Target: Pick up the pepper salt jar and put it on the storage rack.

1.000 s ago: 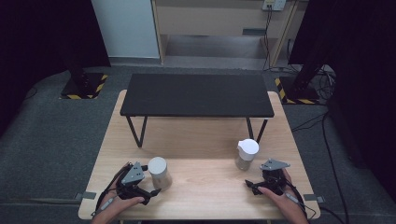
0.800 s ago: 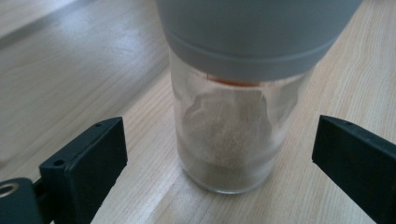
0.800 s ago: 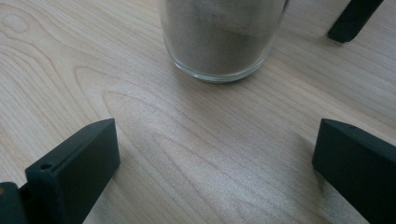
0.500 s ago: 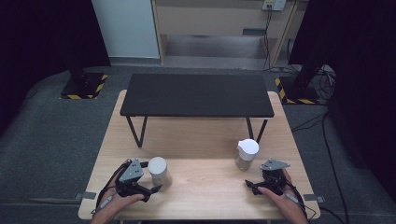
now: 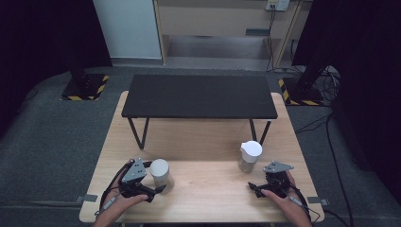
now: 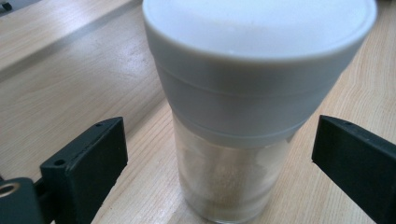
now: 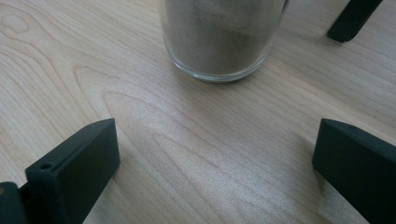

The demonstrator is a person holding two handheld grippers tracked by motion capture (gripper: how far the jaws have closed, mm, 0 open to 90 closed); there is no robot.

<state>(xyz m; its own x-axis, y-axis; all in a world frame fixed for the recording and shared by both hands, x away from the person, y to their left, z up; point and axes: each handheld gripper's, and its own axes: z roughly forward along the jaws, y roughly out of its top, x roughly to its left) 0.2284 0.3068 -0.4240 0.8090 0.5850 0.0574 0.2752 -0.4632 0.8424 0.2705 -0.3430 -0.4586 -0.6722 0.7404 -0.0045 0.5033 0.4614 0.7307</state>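
A pale wooden table [image 5: 208, 156] stands on grey carpet, with a low black bench [image 5: 198, 97] across its far half, and everything else is placed here against that bench. In front of the bench's left leg, toward the person, stands a capped jar [image 5: 161, 174] with a broad white lid and clear glass below; the left gripper [image 5: 153, 190] sits just beside it, and in the left gripper view its jaws stand spread wide on either side of the jar [image 6: 243, 116], touching nothing. In front of the bench's right leg stands a second jar [image 5: 248, 156] holding brownish powder (its white top looks tilted, though that is hard to tell from the high view). The right gripper [image 5: 253, 187] lies nearer the person than that jar, also released, its jaws apart over bare wood with the jar's base [image 7: 222, 39] ahead of them. The likely step is closing the left jaws on the capped jar. The risk I judge greatest is gripping high on the wider lid rather than the glass, so that the jar tips or slides on the smooth wood; an off-centre closure could likewise push it sideways.
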